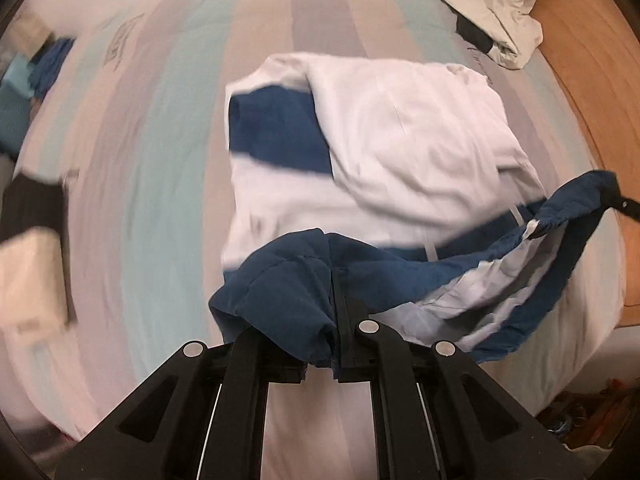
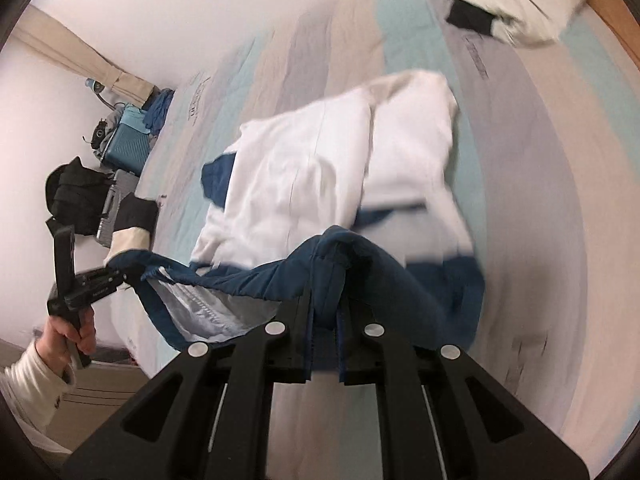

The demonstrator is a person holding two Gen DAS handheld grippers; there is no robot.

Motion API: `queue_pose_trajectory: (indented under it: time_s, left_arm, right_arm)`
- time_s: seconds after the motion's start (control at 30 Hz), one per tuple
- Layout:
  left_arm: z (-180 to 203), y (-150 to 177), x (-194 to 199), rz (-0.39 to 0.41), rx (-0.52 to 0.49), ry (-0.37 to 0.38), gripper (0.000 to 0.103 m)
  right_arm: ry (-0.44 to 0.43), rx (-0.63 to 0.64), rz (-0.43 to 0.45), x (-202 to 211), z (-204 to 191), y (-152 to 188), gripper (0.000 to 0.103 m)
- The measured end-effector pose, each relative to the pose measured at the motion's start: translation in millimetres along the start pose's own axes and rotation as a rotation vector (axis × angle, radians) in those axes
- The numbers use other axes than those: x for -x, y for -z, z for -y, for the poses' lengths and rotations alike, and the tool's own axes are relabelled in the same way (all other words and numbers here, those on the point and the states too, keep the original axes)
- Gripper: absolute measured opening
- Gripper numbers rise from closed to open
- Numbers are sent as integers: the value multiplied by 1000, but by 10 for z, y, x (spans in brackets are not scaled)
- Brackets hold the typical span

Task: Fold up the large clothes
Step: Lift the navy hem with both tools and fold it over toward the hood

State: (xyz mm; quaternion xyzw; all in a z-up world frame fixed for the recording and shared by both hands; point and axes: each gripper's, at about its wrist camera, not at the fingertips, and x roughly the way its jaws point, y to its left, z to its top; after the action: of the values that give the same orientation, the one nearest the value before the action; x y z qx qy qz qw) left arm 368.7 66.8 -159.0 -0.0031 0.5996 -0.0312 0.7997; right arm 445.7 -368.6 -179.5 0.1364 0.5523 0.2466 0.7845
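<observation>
A large white jacket with dark blue bands (image 1: 400, 140) (image 2: 312, 168) lies partly folded on the striped bed sheet (image 1: 160, 160). Its blue hem is lifted off the bed and stretched between both grippers, showing the pale lining. My left gripper (image 1: 335, 284) is shut on one end of the hem, and blue cloth bunches over its fingers. In the right wrist view the left gripper (image 2: 100, 280) shows at the left, held by a hand in a white sleeve (image 2: 32, 368). My right gripper (image 2: 325, 300) is shut on the other end of the hem, and its tip (image 1: 624, 205) shows at the right edge.
A crumpled pale grey garment (image 1: 492, 12) (image 2: 520, 4) lies at the far right corner of the bed, by the wooden bed frame (image 1: 580, 92). Beside the bed on the left stand a teal suitcase (image 2: 128, 148) and black bags (image 2: 76, 192).
</observation>
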Motion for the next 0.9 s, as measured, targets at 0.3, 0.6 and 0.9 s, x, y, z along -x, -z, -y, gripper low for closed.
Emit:
queue_pose_trajectory:
  time_s: [0.3,0.6,0.9]
  left_arm:
    - [-348,-1326,-478,-15,-22,27,7]
    - [-506,-2285,-999,-27,-39,27,7]
    - [-531,-2718,-1710,-41,-57,-46,7]
  right_arm:
    - [11,-48,25,-425,127,-1131,7]
    - [82,-80,11,-950,384,-1967,7]
    - [167,-73,-31,-1650,625,-2503,7]
